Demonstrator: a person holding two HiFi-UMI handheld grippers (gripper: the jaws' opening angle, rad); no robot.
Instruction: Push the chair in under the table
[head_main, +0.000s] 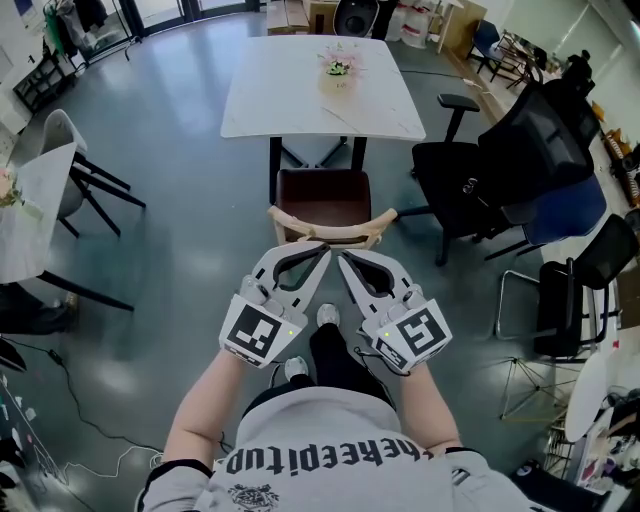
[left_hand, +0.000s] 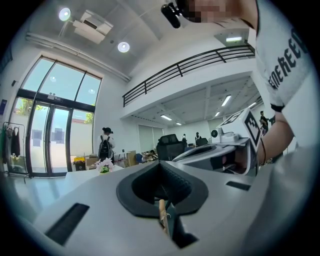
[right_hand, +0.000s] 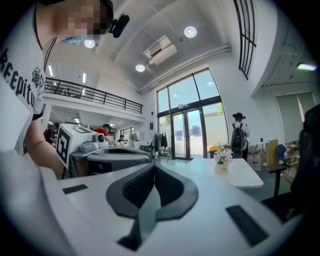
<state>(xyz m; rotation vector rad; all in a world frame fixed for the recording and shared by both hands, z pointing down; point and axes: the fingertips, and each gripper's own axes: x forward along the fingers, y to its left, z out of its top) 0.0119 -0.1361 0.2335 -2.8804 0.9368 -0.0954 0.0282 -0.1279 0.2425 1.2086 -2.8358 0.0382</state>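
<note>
In the head view the chair (head_main: 322, 195) is seen at 6 o'clock of the table (head_main: 290, 100), its brown seat barely under the top. The left gripper (head_main: 318, 250) and right gripper (head_main: 343, 258) are held side by side, jaws shut and empty, with the curved backrest (head_main: 330, 226) at their 12 o'clock; contact cannot be told. Were the rail pushed off-centre, the chair would likely be swung and caught on the table leg (head_main: 275, 165), and a hard shove could shake the flower pot (head_main: 339, 70). In the left gripper view the jaws are pressed together on nothing, and a wooden sliver (left_hand: 161, 212) is seen through their slit. In the right gripper view the jaws are likewise closed and bare, so such narrow tips could be slid off the rounded rail.
</note>
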